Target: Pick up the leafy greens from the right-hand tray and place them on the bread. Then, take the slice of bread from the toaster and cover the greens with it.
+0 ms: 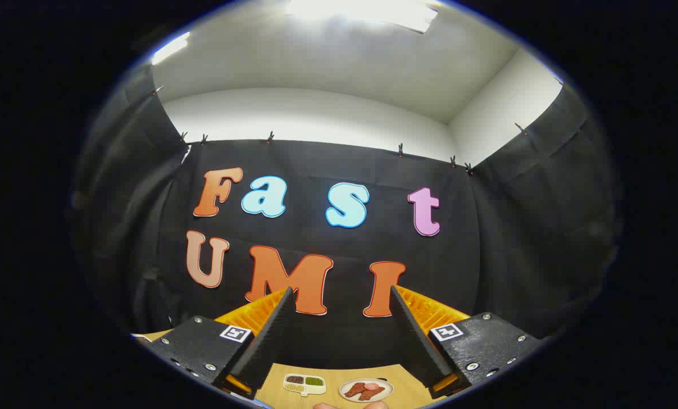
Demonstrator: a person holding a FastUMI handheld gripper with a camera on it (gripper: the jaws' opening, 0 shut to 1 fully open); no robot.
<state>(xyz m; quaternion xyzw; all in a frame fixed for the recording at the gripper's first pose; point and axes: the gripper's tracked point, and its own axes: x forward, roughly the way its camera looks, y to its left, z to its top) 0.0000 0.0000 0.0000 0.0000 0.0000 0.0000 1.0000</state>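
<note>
- Black ribbed fingers (pixel 270 335) of the gripper (pixel 339 295) stand spread wide with nothing between them, raised toward the booth's cloth wall.
- Low between the fingers lies the wooden table (pixel 327 376), carrying a white divided dish (pixel 304 384) and a round plate (pixel 366 389) of reddish-brown pieces — possibly meat, too small to be sure.
- Leafy greens, bread and toaster cannot be made out here; the pick appears not yet begun.
- Risk: descending from this high, upward-tilted pose, the gripper could land on the wrong dish — the small dishes look alike.
</note>
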